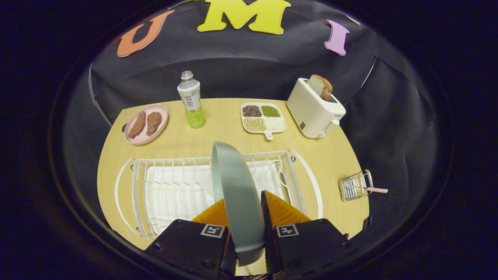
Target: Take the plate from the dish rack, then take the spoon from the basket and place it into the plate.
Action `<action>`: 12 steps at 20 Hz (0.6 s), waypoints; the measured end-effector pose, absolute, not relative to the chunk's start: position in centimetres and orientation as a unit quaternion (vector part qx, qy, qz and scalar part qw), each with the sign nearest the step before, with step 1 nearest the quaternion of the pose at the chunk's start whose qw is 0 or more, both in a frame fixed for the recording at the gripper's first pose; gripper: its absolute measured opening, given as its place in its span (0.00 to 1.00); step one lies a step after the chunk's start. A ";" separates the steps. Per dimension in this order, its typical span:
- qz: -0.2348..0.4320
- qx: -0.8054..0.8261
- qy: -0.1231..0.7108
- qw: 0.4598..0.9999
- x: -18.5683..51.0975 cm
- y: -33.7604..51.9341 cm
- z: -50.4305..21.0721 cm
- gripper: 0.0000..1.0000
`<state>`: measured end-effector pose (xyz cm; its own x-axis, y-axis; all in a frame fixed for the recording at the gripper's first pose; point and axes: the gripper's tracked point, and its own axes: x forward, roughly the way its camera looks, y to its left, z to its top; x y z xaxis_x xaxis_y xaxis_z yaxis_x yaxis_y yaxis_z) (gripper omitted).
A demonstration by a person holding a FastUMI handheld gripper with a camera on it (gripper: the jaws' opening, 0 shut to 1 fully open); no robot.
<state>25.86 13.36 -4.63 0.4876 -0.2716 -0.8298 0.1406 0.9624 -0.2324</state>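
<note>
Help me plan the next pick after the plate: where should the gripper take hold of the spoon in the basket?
Grip the spoon's handle, which sticks out sideways from the tipped wire basket. Come from above, fingers across its thin shaft. The gripper is shut on the plate now.

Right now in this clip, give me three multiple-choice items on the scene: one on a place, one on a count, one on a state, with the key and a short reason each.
1. Where is the small wire basket with the spoon?
A. inside the dish rack
B. on the table beside the dish rack, on the toaster's side
C. next to the bottle

2. How many pieces of meat lie on the pink plate?
A. one
B. two
C. four

3. What is the gripper doing?
A. shut on the grey plate, held on edge
B. open above the toaster
C. shut on the bottle

Key: 1 B, the basket stands apart from the dish rack, nearer than the toaster. 2 B, two brown pieces lie side by side. 3 A, both fingers press the grey plate from either side, over the rack.
</note>
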 end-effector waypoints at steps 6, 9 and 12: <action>-0.069 -0.049 0.455 0.887 21.9 14.5 -0.7 0.34; -0.030 -0.042 0.430 0.901 17.9 14.0 1.4 0.34; -0.006 -0.042 0.405 0.913 13.1 11.9 2.3 0.34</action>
